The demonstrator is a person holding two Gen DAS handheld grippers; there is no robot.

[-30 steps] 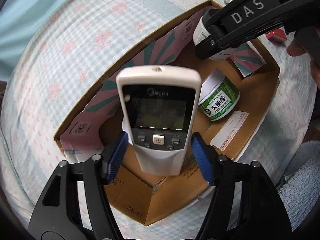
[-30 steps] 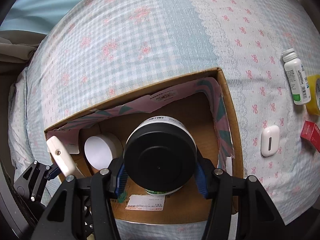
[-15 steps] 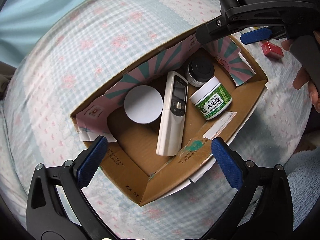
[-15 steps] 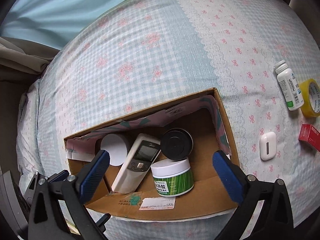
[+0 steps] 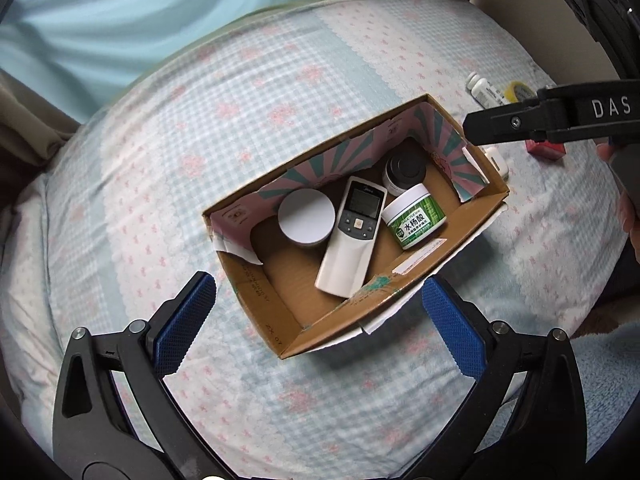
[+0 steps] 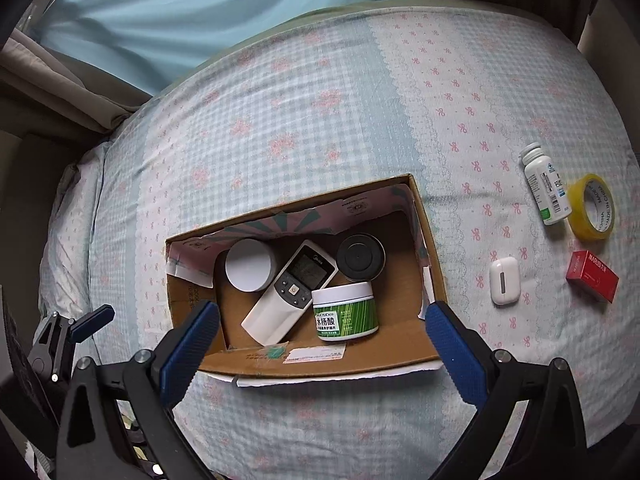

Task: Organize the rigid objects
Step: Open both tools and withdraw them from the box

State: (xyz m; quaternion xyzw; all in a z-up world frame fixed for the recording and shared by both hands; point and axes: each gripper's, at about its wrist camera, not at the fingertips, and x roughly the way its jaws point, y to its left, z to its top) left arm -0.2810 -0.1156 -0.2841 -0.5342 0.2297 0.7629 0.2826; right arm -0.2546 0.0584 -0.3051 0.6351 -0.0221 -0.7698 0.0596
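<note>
Just changed: a second ago the left hand-held gripper [image 5: 318, 300] held the white remote [image 5: 352, 236] over the cardboard box [image 5: 260, 304], and the right hand-held gripper [image 6: 320, 338] held the black-lidded jar [image 6: 361, 257]; both things now lie released in the box.
Left hand-held gripper: its jaws have just been opening and stand wide apart, nothing between them, above the near side of the box.
Right hand-held gripper: likewise just opened, wide apart and empty.
Box contents: white-lidded jar [image 6: 249, 265] at the left, remote leaning diagonally in the middle, black-lidded jar at the far right, green-labelled jar [image 6: 345, 312] near it.
Still out on the bed: white bottle [image 6: 545, 184], yellow tape roll [image 6: 593, 206], red packet [image 6: 592, 276], white earbud case [image 6: 504, 280], to the right of the box.
Meaning: two more items stowed; probably four remain to collect.
</note>
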